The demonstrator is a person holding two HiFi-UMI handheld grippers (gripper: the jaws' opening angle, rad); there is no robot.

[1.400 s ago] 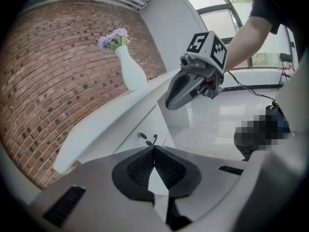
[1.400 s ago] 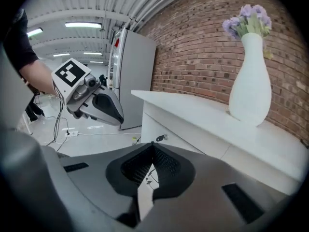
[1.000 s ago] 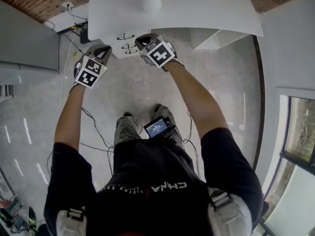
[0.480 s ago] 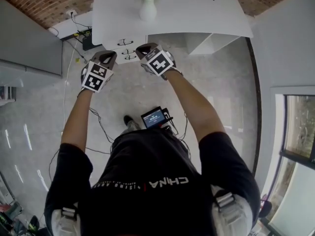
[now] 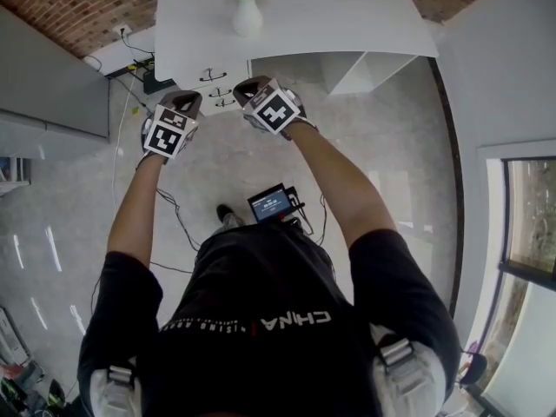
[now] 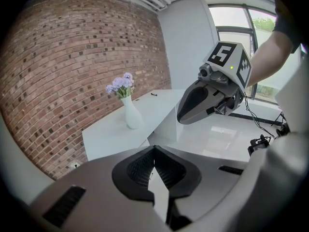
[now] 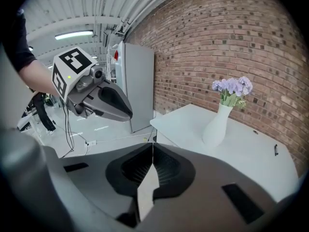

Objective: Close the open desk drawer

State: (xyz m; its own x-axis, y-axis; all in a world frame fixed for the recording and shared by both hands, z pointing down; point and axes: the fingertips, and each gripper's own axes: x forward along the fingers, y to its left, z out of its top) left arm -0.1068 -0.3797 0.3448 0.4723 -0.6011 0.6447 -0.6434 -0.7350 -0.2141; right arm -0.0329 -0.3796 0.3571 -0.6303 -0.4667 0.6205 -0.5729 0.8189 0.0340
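Left tool (image 5: 185, 102) and right tool (image 5: 248, 86), pressed together and empty, hover off the white desk's (image 5: 295, 24) left-front drawers (image 5: 217, 89); pushes should land squarely.

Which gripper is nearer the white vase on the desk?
Right. In the head view the right gripper is almost straight in front of the vase; the left gripper is farther back and to its left.
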